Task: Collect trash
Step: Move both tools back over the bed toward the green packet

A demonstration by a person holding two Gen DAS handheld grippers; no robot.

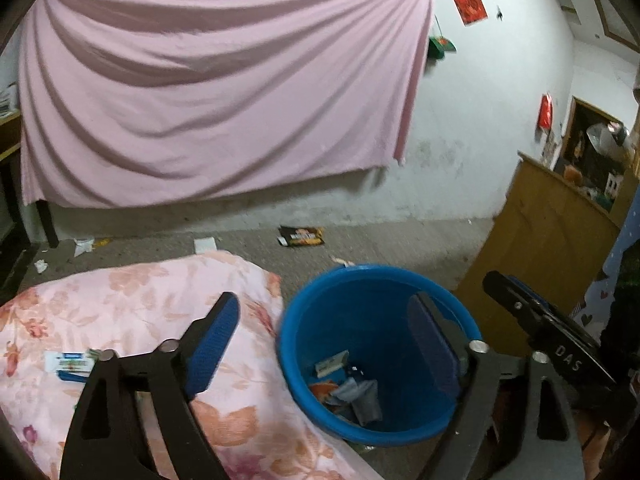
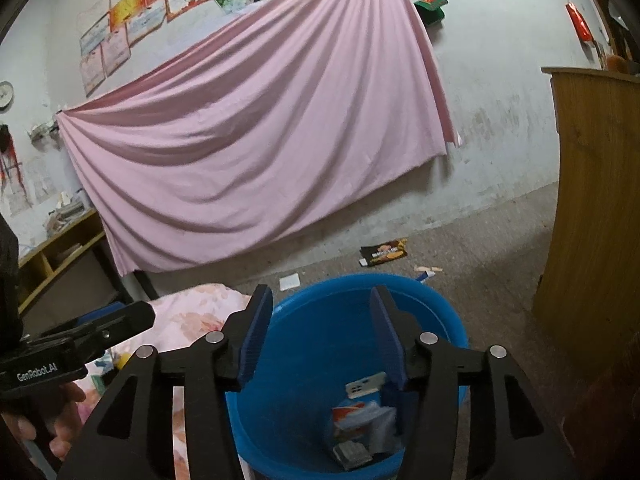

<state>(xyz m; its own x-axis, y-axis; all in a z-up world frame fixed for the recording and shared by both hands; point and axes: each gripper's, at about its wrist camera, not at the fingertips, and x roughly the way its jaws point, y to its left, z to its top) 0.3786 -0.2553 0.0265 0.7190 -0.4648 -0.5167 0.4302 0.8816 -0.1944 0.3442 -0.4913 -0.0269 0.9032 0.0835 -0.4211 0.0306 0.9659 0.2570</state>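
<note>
A blue bucket (image 1: 292, 344) stands on the floor beside the bed and holds several wrappers and small packets (image 1: 352, 388). It also shows in the right wrist view (image 2: 332, 320), with trash in it (image 2: 360, 420). My left gripper (image 1: 324, 344) is open and empty, its right finger over the bucket's mouth and its left finger over the quilt. My right gripper (image 2: 320, 340) is open and empty above the bucket. A small white and green packet (image 1: 70, 362) lies on the quilt to the left. A black snack wrapper (image 1: 302, 236) lies on the floor near the wall.
A floral pink quilt (image 1: 140, 300) covers the bed at left. A pink sheet (image 1: 208, 92) hangs on the wall. A wooden cabinet (image 1: 552, 248) stands at right. Scraps of paper (image 1: 84, 246) and a white card (image 2: 289, 282) lie on the concrete floor.
</note>
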